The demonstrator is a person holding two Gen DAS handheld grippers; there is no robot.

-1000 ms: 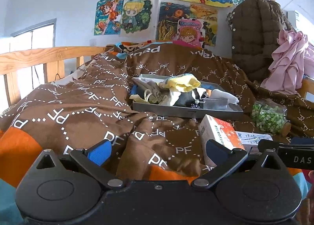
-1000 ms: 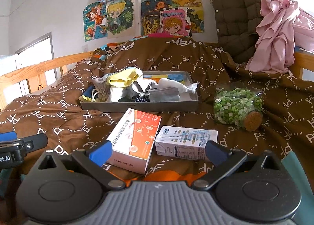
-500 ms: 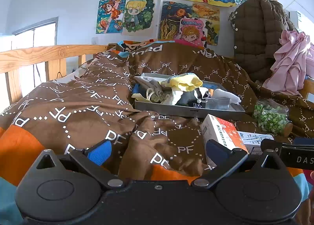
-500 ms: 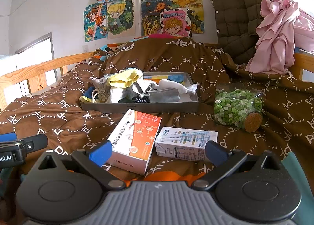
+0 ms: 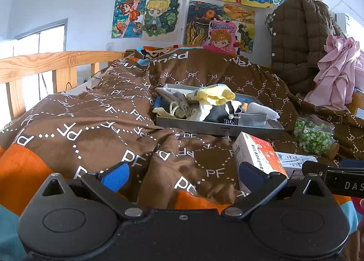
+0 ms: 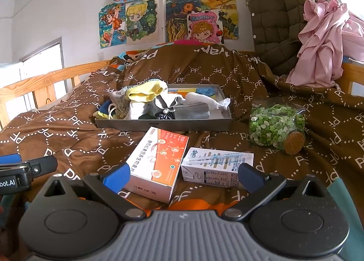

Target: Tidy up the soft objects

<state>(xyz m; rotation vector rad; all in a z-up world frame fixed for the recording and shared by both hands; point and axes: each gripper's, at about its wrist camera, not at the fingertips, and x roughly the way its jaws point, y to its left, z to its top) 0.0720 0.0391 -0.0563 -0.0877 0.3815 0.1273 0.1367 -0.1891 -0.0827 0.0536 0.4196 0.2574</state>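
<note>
A bed (image 6: 295, 111) under a brown patterned quilt fills both views, with drawings on the wall behind and a wooden rail (image 5: 45, 63) along its far-left edge. The grey tray (image 6: 163, 124) sits mid-bed as the landmark. The soft objects (image 6: 159, 104), socks and small cloth items including a yellow piece (image 5: 216, 97), lie heaped loosely inside the tray, several riding above its rim.

Just in front of the tray lie 2 cartons: an orange-and-white box (image 6: 157, 163) and a smaller white carton (image 6: 216, 165). To the tray's right a cork-stoppered jar (image 6: 275, 126) of green pieces lies on its side.

The left gripper (image 5: 182, 172) and right gripper (image 6: 182, 174) both hover in front of the tray, fingers spread wide, holding nothing.

Judgement: the scene fits either a heap awaiting sorting or items just gathered into the tray; the step in hand cannot be settled. Any reach to the tray must pass over the 2 cartons. Open quilt lies to the tray's left; the jar may roll if the quilt is disturbed.
</note>
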